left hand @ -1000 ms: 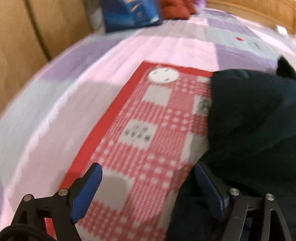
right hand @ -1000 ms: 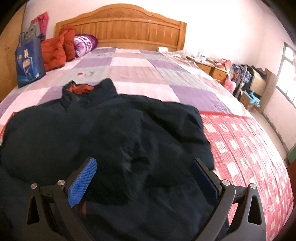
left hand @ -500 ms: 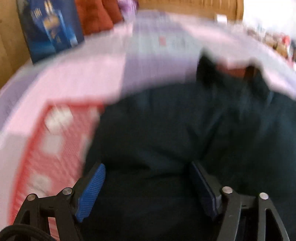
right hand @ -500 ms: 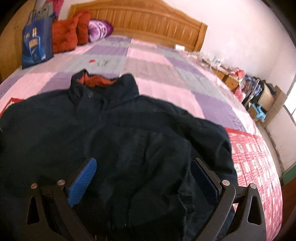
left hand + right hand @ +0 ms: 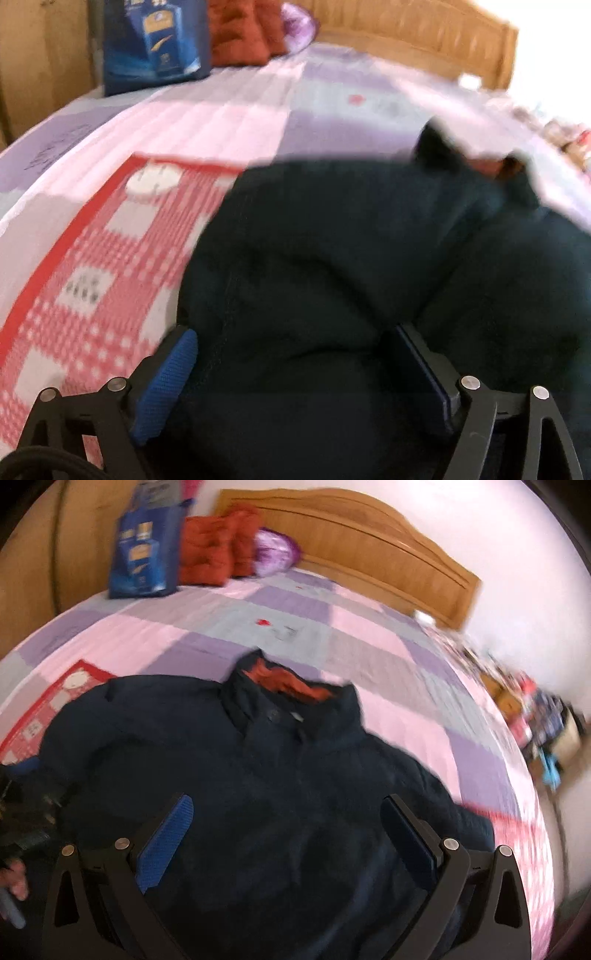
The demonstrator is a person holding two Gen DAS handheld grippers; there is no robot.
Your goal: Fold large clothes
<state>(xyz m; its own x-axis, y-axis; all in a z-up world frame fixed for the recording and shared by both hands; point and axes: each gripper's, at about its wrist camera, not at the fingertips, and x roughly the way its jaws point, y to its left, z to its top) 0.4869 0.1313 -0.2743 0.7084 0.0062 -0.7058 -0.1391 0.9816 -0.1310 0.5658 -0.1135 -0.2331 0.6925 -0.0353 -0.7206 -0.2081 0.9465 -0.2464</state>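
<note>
**Dark jacket spread under two open grippers**

At far left a red checked cloth point(image 5: 92, 280) lies on the pink and purple quilt point(image 5: 229, 635), and the jacket point(image 5: 280, 782) covers its right part. The left gripper point(image 5: 295, 373) hangs low over the jacket's left shoulder, jaws wide apart with dark fabric bulging up between them, nothing pinched. Further right, the right gripper point(image 5: 288, 842) sits over the jacket's chest, jaws equally wide and holding nothing. The jacket lies front up, its orange-lined collar point(image 5: 291, 686) pointing toward the headboard point(image 5: 369, 554). A blue bag point(image 5: 144, 557) stands by red cushions point(image 5: 218, 550); its print is too blurred to read.
</note>
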